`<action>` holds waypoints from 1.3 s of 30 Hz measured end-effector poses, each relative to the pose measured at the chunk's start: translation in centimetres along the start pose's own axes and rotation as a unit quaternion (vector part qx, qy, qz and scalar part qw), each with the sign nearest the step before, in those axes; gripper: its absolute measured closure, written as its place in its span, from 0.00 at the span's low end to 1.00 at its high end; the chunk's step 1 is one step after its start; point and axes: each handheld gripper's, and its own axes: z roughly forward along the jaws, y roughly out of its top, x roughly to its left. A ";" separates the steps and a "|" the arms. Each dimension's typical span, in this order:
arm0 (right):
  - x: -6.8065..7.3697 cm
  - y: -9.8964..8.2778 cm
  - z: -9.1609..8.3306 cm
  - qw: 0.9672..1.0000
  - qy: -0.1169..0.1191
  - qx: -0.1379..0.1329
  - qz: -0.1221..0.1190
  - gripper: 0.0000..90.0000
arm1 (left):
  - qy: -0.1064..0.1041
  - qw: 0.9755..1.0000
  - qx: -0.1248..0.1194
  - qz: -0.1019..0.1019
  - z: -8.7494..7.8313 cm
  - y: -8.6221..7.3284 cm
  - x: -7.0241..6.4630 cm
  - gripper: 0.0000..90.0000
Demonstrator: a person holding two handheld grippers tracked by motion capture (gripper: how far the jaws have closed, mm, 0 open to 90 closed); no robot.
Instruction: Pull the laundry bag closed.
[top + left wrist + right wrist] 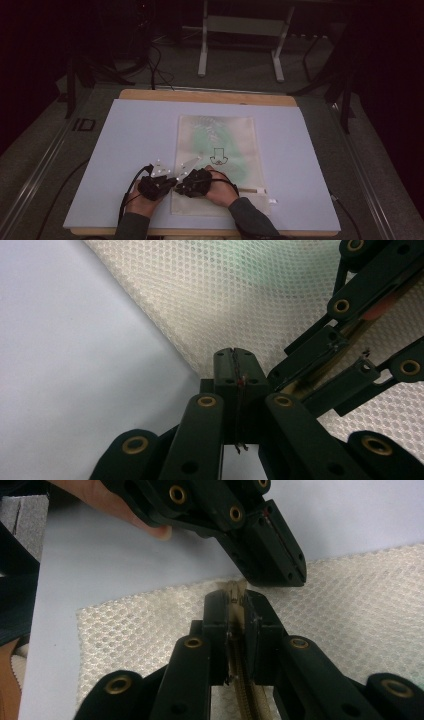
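— Two grippers, both with jaws pressed together. What's in them?

— The right gripper (pixel 239 597) is clamped on the zipper (pixel 248 690) of the mesh bag (pixel 216 160); the beige teeth run straight between its pads in the right gripper view. The left gripper (pixel 235 357) is closed at the bag's edge, and something thin and dark sits in its seam, possibly the zipper pull; too small to be sure.

— How does the bag look?

— Cream honeycomb mesh, flat, with a green tint showing through and a small black outline print near its middle.

— Where does it lie?

— On the pale sheet (pixel 125 150) covering the bench, right of centre, its near end close to the near edge. The long axis runs from near edge to far edge; the zipper lies across the near end.

— And the grippers?

— Just beside each other at the bag's near left corner.
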 end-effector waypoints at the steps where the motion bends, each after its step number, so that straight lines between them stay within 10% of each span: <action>1: 0.0 0.0 0.0 1.000 0.000 0.001 -0.001 0.91 | -0.002 1.000 0.001 -0.001 0.0 0.0 0.1 0.99; 39: 0.1 0.0 -0.8 0.999 -0.011 0.036 -0.034 0.92 | -0.010 1.000 0.008 -0.025 0.0 0.0 0.3 0.99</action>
